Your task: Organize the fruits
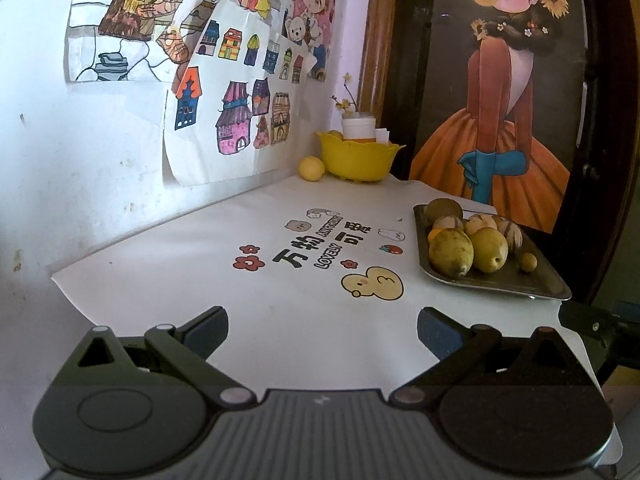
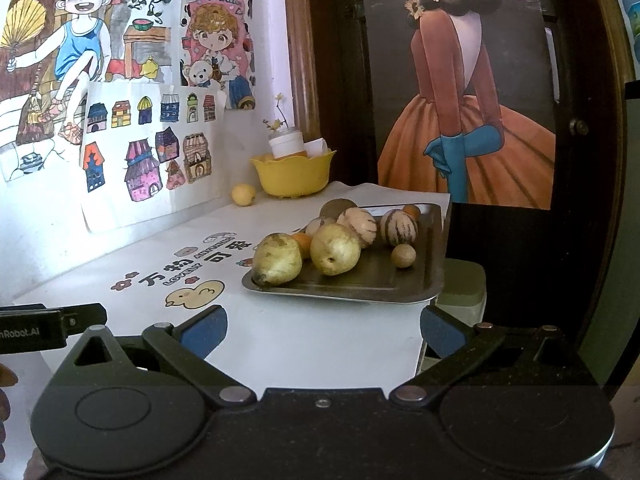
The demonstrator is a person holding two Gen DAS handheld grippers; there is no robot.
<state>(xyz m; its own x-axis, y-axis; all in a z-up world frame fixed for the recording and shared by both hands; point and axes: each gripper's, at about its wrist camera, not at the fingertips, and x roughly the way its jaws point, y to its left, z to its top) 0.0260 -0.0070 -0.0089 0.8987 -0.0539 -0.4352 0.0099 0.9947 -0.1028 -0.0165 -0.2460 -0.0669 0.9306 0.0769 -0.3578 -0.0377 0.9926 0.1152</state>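
Observation:
A dark metal tray (image 1: 516,286) (image 2: 372,284) sits at the table's right edge and holds several fruits: two yellow-green pears (image 1: 450,254) (image 2: 277,259), striped melons (image 2: 398,226), small oranges and a small round brown fruit (image 2: 403,255). A yellow bowl (image 1: 358,160) (image 2: 294,174) stands at the far corner with a white jar in it. A lone lemon (image 1: 311,168) (image 2: 243,194) lies beside the bowl on the left. My left gripper (image 1: 322,334) is open and empty over the white mat. My right gripper (image 2: 323,332) is open and empty just short of the tray.
The white mat (image 1: 240,300) with cartoon prints covers the table. Drawings hang on the wall at left (image 1: 224,92). A dark door with a painted girl (image 1: 500,100) stands behind. A grey bin (image 2: 460,288) is beyond the table's right edge.

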